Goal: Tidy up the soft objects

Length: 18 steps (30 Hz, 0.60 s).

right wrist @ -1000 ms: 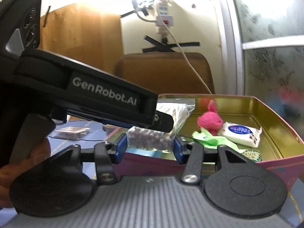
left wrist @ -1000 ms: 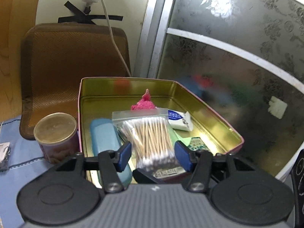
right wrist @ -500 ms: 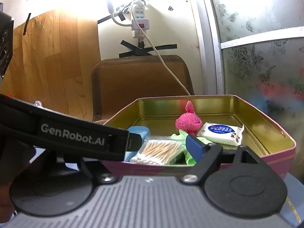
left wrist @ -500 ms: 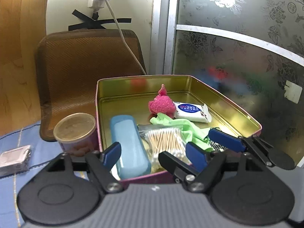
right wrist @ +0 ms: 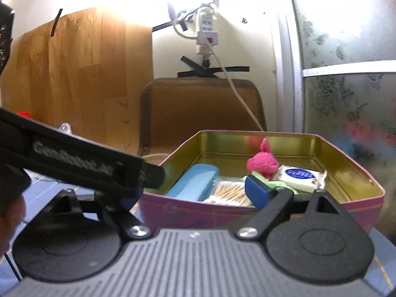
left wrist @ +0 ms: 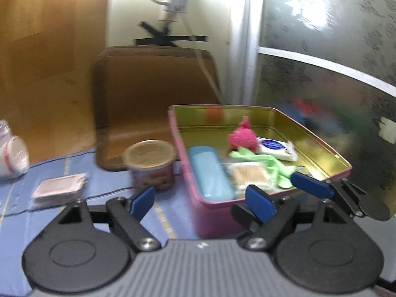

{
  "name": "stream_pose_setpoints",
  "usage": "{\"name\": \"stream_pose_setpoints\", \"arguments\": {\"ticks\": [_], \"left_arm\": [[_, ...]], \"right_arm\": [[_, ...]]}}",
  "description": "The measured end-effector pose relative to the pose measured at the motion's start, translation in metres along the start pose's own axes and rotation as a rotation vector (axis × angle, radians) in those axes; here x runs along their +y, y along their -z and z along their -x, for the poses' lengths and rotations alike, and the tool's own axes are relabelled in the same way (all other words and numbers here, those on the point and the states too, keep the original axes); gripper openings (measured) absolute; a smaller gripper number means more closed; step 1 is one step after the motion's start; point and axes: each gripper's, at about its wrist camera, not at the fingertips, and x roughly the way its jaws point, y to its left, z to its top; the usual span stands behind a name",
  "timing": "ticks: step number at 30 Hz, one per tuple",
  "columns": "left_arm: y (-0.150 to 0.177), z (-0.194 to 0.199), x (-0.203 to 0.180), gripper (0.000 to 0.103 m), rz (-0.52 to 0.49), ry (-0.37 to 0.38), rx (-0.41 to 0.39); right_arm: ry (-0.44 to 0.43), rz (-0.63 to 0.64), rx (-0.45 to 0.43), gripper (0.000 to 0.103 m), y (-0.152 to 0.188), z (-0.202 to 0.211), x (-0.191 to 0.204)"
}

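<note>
A pink tin (left wrist: 321, 146) with a gold inside holds a bag of cotton swabs (left wrist: 250, 175), a green cloth (left wrist: 264, 159), a pink plush (left wrist: 241, 137), a tissue packet (left wrist: 274, 147) and a blue case (left wrist: 209, 173). My left gripper (left wrist: 201, 201) hovers at the tin's near left corner, its jaws opening with nothing between them. One of my right gripper's fingertips (left wrist: 310, 185) shows over the tin's near right rim. In the right wrist view my right gripper (right wrist: 193, 195) is before the tin (right wrist: 222, 219), its jaws opening and empty above the swab bag (right wrist: 230, 193). The left gripper's body (right wrist: 86, 165) hides its left finger.
A round can (left wrist: 151, 163) stands left of the tin on the blue cloth. Further left lie a flat packet (left wrist: 59, 185) and a plastic bottle (left wrist: 12, 156). A brown chair back (left wrist: 153, 99), a hanging white cable and a frosted glass door (left wrist: 321, 74) are behind.
Both grippers opened and let go of the swab bag, which now lies in the tin. Both drew back from the tin, and the left wrist view swung left.
</note>
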Motion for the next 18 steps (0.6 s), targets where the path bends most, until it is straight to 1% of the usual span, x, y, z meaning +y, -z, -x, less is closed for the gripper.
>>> {"name": "stream_pose_setpoints", "arguments": {"ticks": [10,18], "left_arm": [[0.024,0.018,0.071,0.085,0.119,-0.164,0.005],[0.048,0.023,0.119,0.085,0.159,-0.302,0.03]], "right_arm": [[-0.061,0.065,0.024,0.091,-0.001,-0.005,0.038],[-0.153,0.147,0.059,0.091,0.003,-0.011,0.08]]}}
